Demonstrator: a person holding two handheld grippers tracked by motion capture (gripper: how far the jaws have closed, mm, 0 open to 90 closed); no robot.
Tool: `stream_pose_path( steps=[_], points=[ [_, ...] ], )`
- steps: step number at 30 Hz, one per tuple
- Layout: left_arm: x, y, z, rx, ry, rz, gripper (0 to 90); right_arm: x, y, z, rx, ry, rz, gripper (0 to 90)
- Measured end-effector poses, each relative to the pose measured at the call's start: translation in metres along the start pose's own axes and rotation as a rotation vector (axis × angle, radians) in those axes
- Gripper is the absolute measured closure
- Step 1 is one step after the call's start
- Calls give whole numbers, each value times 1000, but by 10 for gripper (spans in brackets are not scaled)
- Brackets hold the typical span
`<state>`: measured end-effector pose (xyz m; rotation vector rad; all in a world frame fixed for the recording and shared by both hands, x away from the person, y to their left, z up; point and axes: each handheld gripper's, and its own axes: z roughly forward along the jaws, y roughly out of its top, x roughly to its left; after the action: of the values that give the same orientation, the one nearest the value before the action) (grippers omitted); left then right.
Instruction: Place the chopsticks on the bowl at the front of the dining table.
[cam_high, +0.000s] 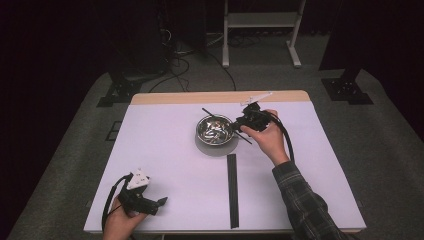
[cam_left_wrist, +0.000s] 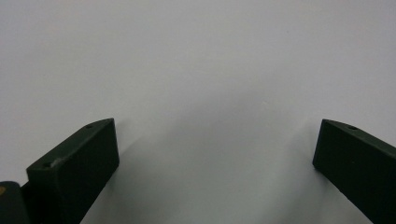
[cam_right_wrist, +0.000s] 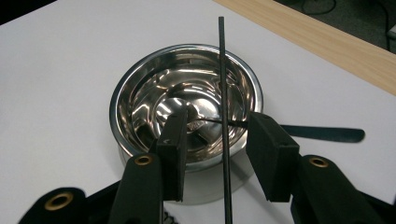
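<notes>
A shiny steel bowl (cam_high: 215, 129) (cam_right_wrist: 187, 93) stands on the white table, past its middle. A thin black stick (cam_high: 206, 111) (cam_right_wrist: 222, 70) lies across the bowl's rim. My right gripper (cam_high: 239, 125) (cam_right_wrist: 217, 121) hovers at the bowl's right edge, and its jaws stand apart on either side of the stick. Neither pad touches the stick, which runs closer to the right-hand jaw. My left gripper (cam_high: 157, 205) (cam_left_wrist: 215, 135) rests near the table's front left corner, open wide over bare white surface with nothing between its jaws.
A long black bar (cam_high: 232, 190) lies lengthwise on the table (cam_high: 165, 145) between the bowl and the front edge. In the right gripper view, a dark flat shape (cam_right_wrist: 327, 133) lies beside the bowl. A wooden strip (cam_high: 175, 98) runs along the far edge.
</notes>
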<state>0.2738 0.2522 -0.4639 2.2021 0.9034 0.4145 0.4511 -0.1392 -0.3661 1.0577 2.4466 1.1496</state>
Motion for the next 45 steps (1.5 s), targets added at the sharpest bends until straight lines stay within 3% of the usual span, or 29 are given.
stream_pose_path(
  steps=[9, 20, 28, 45],
  points=[
    [0, 0, 0, 0, 0, 0, 0, 1, -15, -21, -14, -11, -3, 562],
    [0, 0, 0, 0, 0, 0, 0, 0, -47, -37, -6, -18, 20, 550],
    [0, 0, 0, 3, 0, 2, 0, 4, -68, -43, 22, -33, 17, 540],
    [0, 0, 0, 1, 0, 0, 0, -6, -103, -44, 77, -70, 63, 533]
  ],
)
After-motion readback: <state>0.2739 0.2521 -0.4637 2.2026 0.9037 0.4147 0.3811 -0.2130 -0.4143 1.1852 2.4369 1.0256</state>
